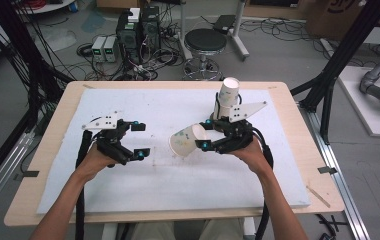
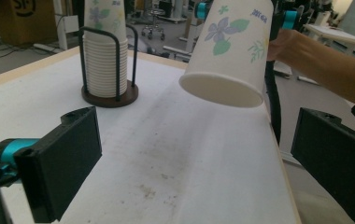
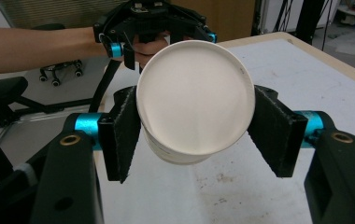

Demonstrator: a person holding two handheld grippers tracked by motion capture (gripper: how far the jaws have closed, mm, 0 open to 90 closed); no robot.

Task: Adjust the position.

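1. Right gripper [image 1: 204, 134]: its two black jaws are pinched on the sides of a white paper cup with a blue-and-green flower print [image 1: 187, 140]. The cup hangs clear of the table, tilted, with its open mouth toward the left gripper, probably to offer the rim for a handover
2. Left gripper [image 1: 139, 138]: jaws spread wide with nothing between them, aligned toward the cup's mouth. In the left gripper view the cup [image 2: 228, 51] is ahead of and above the jaws and apart from them
3. Black wire cup holder on a round brown base [image 2: 110, 92]: stands on the far side of the table behind the right gripper and keeps the stack of matching paper cups [image 2: 105, 56] upright
4. White foam-faced table top [image 1: 168, 185]: bare in front of both grippers, leaving room to set the cup down
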